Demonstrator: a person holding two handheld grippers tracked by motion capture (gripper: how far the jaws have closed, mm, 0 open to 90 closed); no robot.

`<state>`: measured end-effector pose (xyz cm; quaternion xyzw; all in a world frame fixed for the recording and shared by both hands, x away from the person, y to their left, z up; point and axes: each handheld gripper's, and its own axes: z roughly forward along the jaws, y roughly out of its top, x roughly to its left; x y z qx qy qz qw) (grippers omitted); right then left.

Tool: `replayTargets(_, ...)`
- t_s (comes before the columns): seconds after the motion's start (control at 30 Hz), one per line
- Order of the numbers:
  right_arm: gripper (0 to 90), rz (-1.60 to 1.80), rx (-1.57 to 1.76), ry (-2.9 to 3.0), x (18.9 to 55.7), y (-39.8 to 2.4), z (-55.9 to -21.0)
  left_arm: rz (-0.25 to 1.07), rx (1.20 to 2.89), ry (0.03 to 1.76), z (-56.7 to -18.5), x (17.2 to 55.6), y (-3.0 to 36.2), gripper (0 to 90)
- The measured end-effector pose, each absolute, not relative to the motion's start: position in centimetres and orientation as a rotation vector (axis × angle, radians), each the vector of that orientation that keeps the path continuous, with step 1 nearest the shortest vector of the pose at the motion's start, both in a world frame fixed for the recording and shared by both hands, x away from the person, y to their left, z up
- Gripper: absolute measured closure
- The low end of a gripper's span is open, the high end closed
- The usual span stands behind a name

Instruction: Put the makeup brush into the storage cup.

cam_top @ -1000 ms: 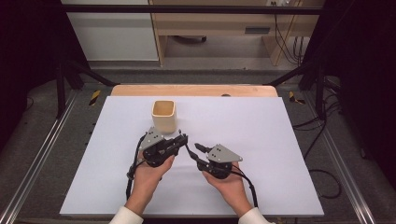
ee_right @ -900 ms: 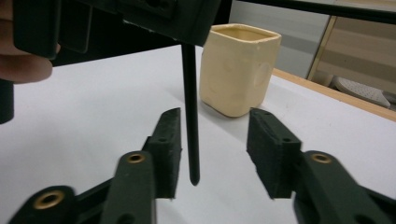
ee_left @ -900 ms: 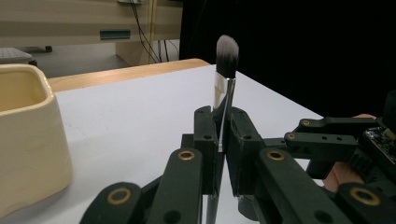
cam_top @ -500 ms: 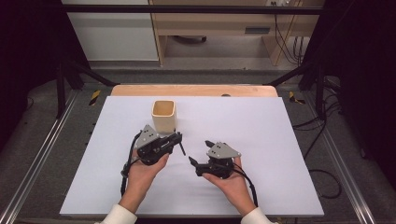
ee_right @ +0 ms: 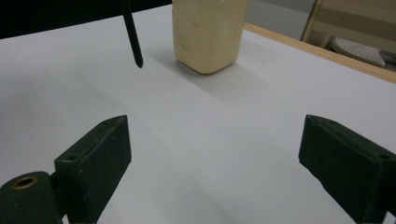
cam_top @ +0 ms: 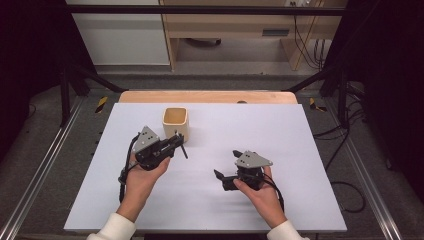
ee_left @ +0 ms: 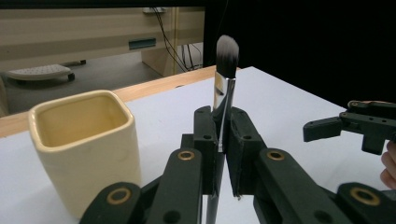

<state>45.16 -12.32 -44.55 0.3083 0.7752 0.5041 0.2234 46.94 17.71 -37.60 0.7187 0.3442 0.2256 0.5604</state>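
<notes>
Left gripper (ee_left: pixel 219 140) clamped on makeup brush (ee_left: pixel 226 70), bristles up, just beside cream cup (cam_top: pixel 175 122) on white tabletop (cam_top: pixel 280 130). Right gripper (ee_right: pixel 215 168) empty, jaws just been opening, wide apart, well clear; brush handle tip seen from there.

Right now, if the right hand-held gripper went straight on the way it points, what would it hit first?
Probably the brush handle hanging from the left hand-held gripper, or else the cream cup behind it; depth is unclear.
</notes>
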Motion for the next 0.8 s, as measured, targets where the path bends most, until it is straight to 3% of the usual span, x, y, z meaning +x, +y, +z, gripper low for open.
replayTargets(0.8,10.5,1.362,0.932,1.948,44.5,-18.4,-45.2,0.608,1.700,0.805,-34.9,48.1,19.2,83.2)
